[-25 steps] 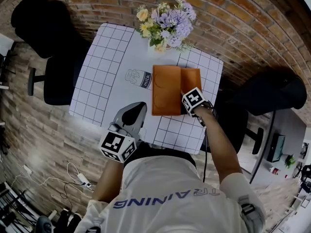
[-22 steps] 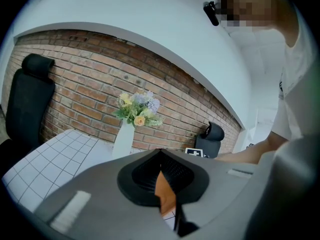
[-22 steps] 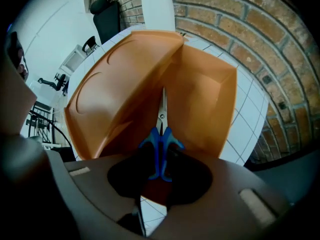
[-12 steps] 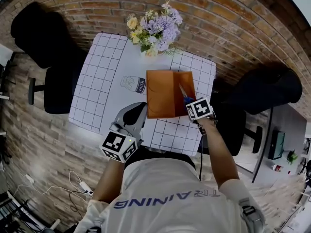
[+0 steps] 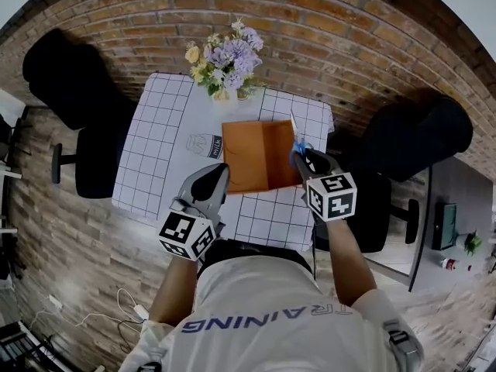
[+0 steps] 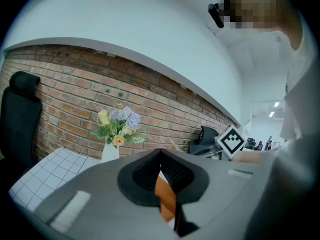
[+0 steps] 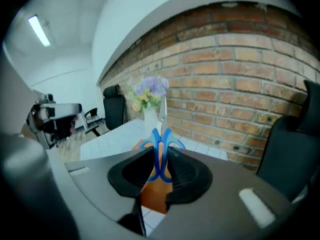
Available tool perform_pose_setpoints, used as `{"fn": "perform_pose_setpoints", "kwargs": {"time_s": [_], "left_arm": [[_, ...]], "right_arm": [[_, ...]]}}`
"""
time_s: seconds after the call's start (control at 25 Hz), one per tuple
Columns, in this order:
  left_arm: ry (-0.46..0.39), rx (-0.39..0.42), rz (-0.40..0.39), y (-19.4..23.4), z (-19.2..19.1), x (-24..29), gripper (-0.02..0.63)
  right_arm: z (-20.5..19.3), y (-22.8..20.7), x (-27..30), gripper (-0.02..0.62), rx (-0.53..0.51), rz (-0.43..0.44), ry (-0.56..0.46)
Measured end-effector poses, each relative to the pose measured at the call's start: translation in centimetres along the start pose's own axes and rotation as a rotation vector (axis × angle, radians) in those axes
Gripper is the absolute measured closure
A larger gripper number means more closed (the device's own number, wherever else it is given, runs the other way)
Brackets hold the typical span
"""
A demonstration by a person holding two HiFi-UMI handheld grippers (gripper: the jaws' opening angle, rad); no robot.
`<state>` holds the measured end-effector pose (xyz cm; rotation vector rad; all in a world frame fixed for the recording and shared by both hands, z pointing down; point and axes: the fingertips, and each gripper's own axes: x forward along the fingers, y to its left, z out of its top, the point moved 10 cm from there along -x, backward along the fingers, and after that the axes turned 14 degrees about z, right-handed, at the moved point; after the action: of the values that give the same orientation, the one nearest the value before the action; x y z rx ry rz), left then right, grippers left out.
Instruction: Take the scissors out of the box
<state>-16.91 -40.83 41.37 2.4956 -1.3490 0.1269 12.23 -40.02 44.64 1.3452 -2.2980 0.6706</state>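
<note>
Partly hidden: scissors (image 7: 161, 136) handles between right tool (image 7: 160, 159) pads; box (image 5: 260, 157) interior unclear.

A red brick wall (image 5: 325, 22) backs a grid-patterned table (image 5: 155, 161), black chairs (image 5: 70, 76) flanking it on plank flooring (image 5: 46, 231).

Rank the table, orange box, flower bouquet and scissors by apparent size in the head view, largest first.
1. table
2. orange box and flower bouquet: about alike, so left unranked
3. scissors: smallest, though held nearer the camera
</note>
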Motion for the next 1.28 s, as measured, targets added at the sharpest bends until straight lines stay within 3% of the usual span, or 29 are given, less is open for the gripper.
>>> {"fn": "perform_pose_setpoints", "kwargs": {"time_s": [0.2, 0.48, 1.28], "left_arm": [[-0.055, 0.031, 0.015, -1.6, 2.0, -0.5, 0.603], [-0.12, 0.061, 0.027, -3.9, 4.4, -0.7, 0.603], [-0.142, 0.073, 0.011, -5.8, 4.9, -1.8, 0.603]], "right_arm": [[2.8, 1.2, -5.5, 0.494, -0.059, -0.024, -0.225], [4.5, 1.6, -10.4, 0.494, -0.122, -0.033, -0.385], [4.2, 2.8, -12.4, 0.494, -0.171, -0.026, -0.445]]}}
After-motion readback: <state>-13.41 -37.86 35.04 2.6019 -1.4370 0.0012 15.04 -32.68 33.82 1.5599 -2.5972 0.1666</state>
